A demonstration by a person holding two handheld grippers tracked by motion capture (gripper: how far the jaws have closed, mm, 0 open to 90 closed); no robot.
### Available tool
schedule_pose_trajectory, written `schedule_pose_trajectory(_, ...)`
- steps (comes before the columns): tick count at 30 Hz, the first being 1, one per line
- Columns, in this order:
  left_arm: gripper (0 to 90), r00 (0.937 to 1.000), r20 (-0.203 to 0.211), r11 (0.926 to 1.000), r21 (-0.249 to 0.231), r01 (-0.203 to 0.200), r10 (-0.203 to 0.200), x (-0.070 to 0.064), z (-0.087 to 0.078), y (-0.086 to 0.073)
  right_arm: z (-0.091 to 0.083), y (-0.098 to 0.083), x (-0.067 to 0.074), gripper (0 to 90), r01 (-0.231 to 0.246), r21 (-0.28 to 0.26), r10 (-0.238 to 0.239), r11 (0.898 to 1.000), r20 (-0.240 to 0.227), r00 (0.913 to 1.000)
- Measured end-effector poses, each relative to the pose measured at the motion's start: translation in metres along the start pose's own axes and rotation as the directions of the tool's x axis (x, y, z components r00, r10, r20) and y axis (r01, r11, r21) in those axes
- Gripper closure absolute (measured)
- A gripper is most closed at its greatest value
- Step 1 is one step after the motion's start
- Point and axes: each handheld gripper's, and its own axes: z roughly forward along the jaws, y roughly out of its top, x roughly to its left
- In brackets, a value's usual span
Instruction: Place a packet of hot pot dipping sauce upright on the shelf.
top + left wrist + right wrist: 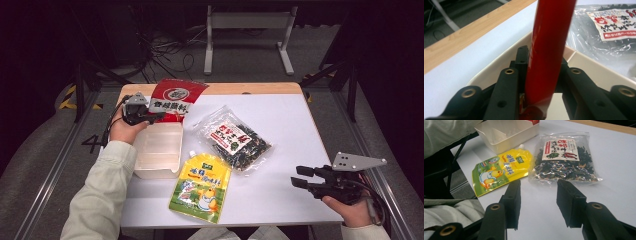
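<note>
A red seasoning pouch (175,97) stands tilted over the far end of a white plastic container (157,172). My left gripper (152,116) is shut on its lower edge. In the left gripper view the red pouch (549,50) runs up between the black jaws, which press on both sides of it above the container's rim (586,62). My right gripper (299,176) hovers open near the front right of the table. The right gripper view shows nothing between its jaws (539,195).
A clear bag of dark dried food (235,137) lies mid-table, and a yellow spouted pouch (200,187) lies near the front edge beside the container. The white table top (285,115) has a wooden far edge. A light sleeve (100,195) reaches along the left side.
</note>
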Motion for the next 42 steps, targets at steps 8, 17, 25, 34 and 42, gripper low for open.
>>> schedule_pose_trajectory(8,58.4,0.9990,-0.043,0.9978,-0.067,0.003,-0.006,-0.004,-0.016,0.007,-0.002,-0.001,-0.002,54.4,-0.006,-0.005,0.006,1.000,0.001,1.0000)
schedule_pose_trajectory(17,77.3,0.9924,-0.117,0.9964,-0.070,-0.046,0.038,-0.010,-0.031,0.012,0.002,-0.001,-0.001,54.4,-0.002,0.004,0.002,1.000,-0.004,1.0000)
schedule_pose_trajectory(25,85.9,0.9848,-0.168,0.9986,-0.018,-0.049,0.045,-0.009,-0.023,0.006,0.003,-0.001,-0.001,54.4,-0.002,0.005,0.002,1.000,-0.009,1.0000)
schedule_pose_trajectory(34,86.4,0.9845,-0.175,0.9999,0.003,-0.011,0.012,-0.007,-0.013,-0.003,0.004,-0.001,0.001,54.3,0.001,0.009,0.000,1.000,-0.014,0.9999)
schedule_pose_trajectory(42,86.6,0.9839,-0.177,0.9984,0.045,0.035,-0.026,-0.007,-0.010,-0.005,0.007,-0.001,0.001,54.1,0.002,0.014,-0.002,1.000,-0.018,0.9998)
